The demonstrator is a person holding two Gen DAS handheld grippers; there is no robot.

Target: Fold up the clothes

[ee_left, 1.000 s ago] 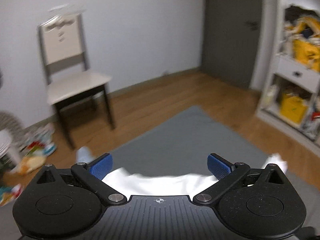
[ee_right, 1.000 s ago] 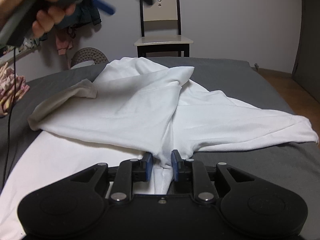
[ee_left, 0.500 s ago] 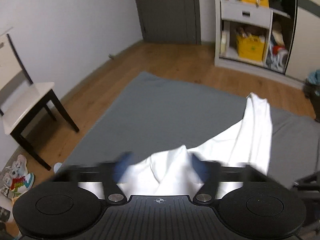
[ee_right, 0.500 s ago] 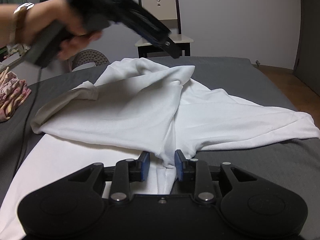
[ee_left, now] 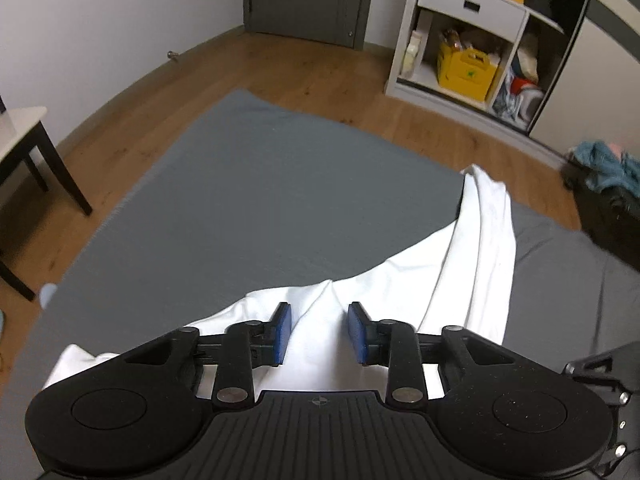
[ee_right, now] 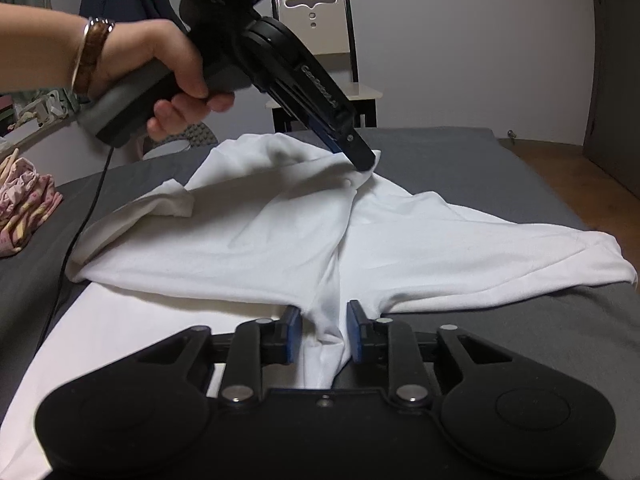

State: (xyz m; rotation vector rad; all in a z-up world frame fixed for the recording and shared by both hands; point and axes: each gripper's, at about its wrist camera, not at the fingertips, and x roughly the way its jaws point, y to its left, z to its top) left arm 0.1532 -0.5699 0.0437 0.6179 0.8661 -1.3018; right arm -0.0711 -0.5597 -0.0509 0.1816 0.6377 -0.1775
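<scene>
White garment (ee_right: 280, 240) spread on grey bed sheet (ee_right: 500, 168), partly folded. Long axis running from the right gripper toward the chair (ee_right: 320, 40) at the far end of the bed. One fold laid diagonally across the body, from the near centre out to the left. Sleeve-like flap (ee_right: 520, 248) extending to the right, ending near the right edge of the sheet. Smaller flap (ee_right: 172, 204) turned over at far left.

Right gripper (ee_right: 324, 338): blue pads part-way closed, a bunched ridge of the garment's near edge lying between them; right pad touching fabric, a gap visible at the left pad. Firm clamp not confirmable.

Left gripper (ee_left: 320, 334): held in the left hand (ee_right: 160, 68), tilted down over the far end of the garment. Fingertips at a raised peak of fabric (ee_left: 328, 292). Pads apart in the left wrist view, fabric between them without visible contact on either pad.

Open room: bare sheet wide on the far right side and beyond the garment toward the bed's far corner. Left side limited by a pink patterned cloth pile (ee_right: 24, 204) and a black cable (ee_right: 80, 220) trailing across the sheet. Wooden floor (ee_left: 320, 68) past the bed edge; shelf unit (ee_left: 472, 32) against the wall, well apart.
</scene>
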